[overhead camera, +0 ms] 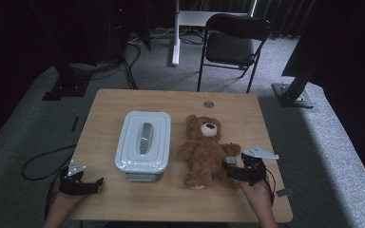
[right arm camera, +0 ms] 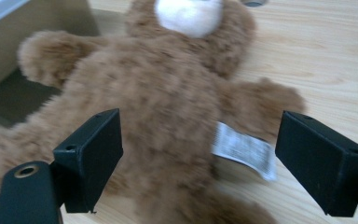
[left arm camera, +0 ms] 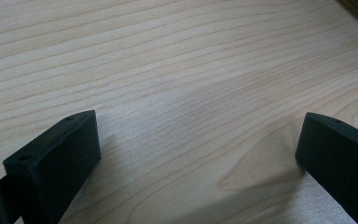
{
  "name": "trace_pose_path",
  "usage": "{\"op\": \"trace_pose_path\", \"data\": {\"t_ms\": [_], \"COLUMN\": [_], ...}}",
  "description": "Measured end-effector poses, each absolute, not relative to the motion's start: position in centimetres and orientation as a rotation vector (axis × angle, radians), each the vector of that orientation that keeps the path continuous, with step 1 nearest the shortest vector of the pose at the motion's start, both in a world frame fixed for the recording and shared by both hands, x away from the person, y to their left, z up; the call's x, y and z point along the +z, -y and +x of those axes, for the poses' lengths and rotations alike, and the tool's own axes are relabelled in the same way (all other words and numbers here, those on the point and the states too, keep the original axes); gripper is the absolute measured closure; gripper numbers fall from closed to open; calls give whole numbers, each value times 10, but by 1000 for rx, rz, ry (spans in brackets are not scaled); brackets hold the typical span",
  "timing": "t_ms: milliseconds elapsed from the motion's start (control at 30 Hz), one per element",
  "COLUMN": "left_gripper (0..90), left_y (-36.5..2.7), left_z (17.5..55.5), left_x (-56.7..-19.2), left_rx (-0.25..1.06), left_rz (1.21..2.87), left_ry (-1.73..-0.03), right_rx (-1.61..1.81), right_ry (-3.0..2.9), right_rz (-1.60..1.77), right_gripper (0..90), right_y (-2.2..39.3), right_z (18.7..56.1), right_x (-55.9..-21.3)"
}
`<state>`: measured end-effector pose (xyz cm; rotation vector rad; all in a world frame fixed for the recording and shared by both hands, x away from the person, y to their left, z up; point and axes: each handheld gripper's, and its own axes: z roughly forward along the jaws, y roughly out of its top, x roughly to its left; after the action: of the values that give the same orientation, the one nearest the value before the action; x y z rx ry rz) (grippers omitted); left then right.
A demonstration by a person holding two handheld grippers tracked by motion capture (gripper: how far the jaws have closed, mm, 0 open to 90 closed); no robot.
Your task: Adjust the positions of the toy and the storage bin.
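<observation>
- The teddy bear (overhead camera: 204,149) is brown and shaggy, with a pale muzzle and a white fabric tag (right arm camera: 244,150) at its side; it lies flat on its back on the pale, grained wooden table (overhead camera: 180,199).
- Its long axis runs away from the person: head at the far end, feet at the near end.
- The right gripper (overhead camera: 232,167) has its blocky black jaws spread wide, the bear's belly and tag lying just ahead between them, not pinched.
- The left gripper (overhead camera: 83,183) is also spread wide, over bare wood.
- A smooth, rounded-rectangle grey lidded box (overhead camera: 144,145) sits beyond the left fingers, just beside the bear.
</observation>
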<state>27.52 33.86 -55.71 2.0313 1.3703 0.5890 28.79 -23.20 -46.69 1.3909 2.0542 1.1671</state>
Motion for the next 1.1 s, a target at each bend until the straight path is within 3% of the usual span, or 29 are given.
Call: {"op": "trace_pose_path", "data": {"t_ms": [433, 1100], "left_gripper": [5, 5], "left_y": [-339, -339], "left_z": [275, 275], "left_x": [-557, -557], "left_rx": [589, 589], "left_rz": [2032, 2031], "left_ry": [-1370, -1371], "right_rx": [1204, 1120], "right_ry": [-2128, -2145], "right_rz": [1333, 1451], "right_gripper": [141, 107], "right_y": [195, 167], "right_z": [306, 329], "right_x": [-462, -489]}}
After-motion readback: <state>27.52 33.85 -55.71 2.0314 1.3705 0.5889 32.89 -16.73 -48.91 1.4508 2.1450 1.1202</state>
